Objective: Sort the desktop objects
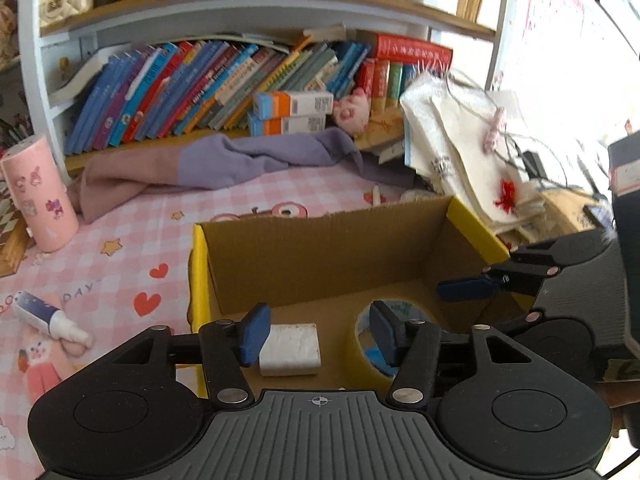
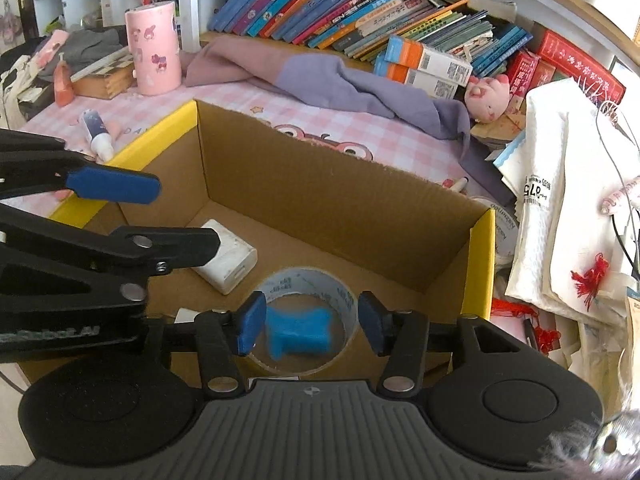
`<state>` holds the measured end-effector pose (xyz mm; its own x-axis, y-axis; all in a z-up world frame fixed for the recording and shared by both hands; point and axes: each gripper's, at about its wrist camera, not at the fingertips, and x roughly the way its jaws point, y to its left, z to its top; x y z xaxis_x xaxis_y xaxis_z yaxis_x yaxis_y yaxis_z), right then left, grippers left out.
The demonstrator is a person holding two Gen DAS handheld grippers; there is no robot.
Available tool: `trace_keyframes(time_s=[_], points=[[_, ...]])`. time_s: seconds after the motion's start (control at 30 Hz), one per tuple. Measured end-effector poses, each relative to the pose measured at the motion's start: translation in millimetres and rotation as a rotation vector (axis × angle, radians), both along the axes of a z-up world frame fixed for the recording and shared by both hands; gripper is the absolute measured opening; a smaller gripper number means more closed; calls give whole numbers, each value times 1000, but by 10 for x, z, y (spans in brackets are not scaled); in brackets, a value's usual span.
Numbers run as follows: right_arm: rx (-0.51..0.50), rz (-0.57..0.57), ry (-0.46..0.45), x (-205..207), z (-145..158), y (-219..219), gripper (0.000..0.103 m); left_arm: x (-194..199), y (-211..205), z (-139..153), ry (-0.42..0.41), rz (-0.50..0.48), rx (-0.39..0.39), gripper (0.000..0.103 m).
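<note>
Box: open cardboard box [image 2: 320, 196] with yellow outer sides, standing on the pink checked desk cover [image 1: 120, 248].
Tape roll: clear tape roll [image 2: 310, 284] flat on the box floor; blue bow-shaped piece [image 2: 298, 338] inside its ring.
White block: white block [image 1: 290, 348] on the box floor, left of the tape.
Left gripper: left gripper [image 1: 318, 334] over the box, jaws apart, nothing pressed between them.
Right gripper: right gripper [image 2: 306, 326] above the tape, jaws apart, not touching the blue piece.
Right view only: the blue piece in full; the left view shows just a sliver.
Around: books [image 1: 224, 84], purple cloth [image 1: 224, 164], pink cylinder [image 1: 38, 196], tube [image 1: 50, 320].
</note>
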<state>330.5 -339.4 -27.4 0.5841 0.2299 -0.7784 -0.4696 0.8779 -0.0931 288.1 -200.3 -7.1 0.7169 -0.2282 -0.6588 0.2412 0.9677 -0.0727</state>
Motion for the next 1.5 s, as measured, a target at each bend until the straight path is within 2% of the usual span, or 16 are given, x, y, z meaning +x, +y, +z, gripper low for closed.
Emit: trace_keyframes(time_s=[0.2,0.33,0.63,0.77,1.07,1.27,1.5], points=[[42,-34,-37,-97,85,-41,55,-122,93,144,-45,33,-41,59],[73,-58,-68,-228,171,-61,58,-231,131,240,-84,36,-42,64],[103,-135,-145,-558,339,-108,63,-537,271,359,-153,30,-29,84],[116,-179,-183,-771,409,-107,69,-682,364,362,-158,17,-30,87],[160,-321,-208,-1191,432,-87,72,-978,652,305,-152,-11,-48,89],[153,-391,-201,-1439,373,63,72,-1152,862,235,-139,-36,-68,89],[150,-472,-186,-1772,293,295,73,-1382,1132,156,-124,-51,-54,89]])
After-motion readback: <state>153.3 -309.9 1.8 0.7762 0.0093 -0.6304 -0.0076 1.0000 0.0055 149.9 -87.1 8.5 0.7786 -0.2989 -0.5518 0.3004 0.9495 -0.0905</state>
